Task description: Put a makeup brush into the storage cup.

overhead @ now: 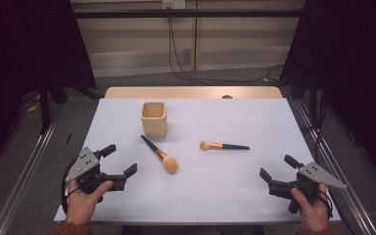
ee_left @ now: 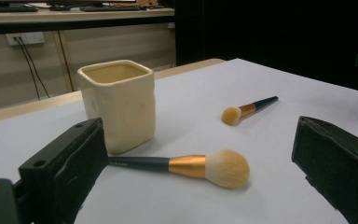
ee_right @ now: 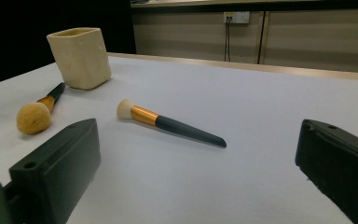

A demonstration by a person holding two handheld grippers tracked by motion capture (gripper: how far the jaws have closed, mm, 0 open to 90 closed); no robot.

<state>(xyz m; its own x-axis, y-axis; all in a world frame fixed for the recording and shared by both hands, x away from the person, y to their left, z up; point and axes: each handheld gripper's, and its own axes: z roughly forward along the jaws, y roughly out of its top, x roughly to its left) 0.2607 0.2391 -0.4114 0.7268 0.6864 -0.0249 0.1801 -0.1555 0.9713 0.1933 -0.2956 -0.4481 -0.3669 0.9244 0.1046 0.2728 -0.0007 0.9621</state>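
The white counter [overhead: 235, 196] holds 3 things, and both grippers wait at its near edge with nothing in them. The biggest thing is the cream holder cup [overhead: 154, 119], standing upright near the far side; it looks hard and a bit heavy, like clay, so it would probably stay put when a brush drops in. Next is the big powder brush [overhead: 159, 154], lying flat just in front of the cup with its fluffy head pointing toward the person. The small brush [overhead: 223, 146] lies well to the right of it, fluffy head pointing left. Both brushes look light, with stiff, smooth handles that may slip, and soft heads that would squash. The best place to hold is the dark handle, near the gold band. The left gripper [overhead: 119, 159] has its jaws wide apart, near the big brush. The right gripper [overhead: 277, 166] is spread wide too, nearer the small brush.
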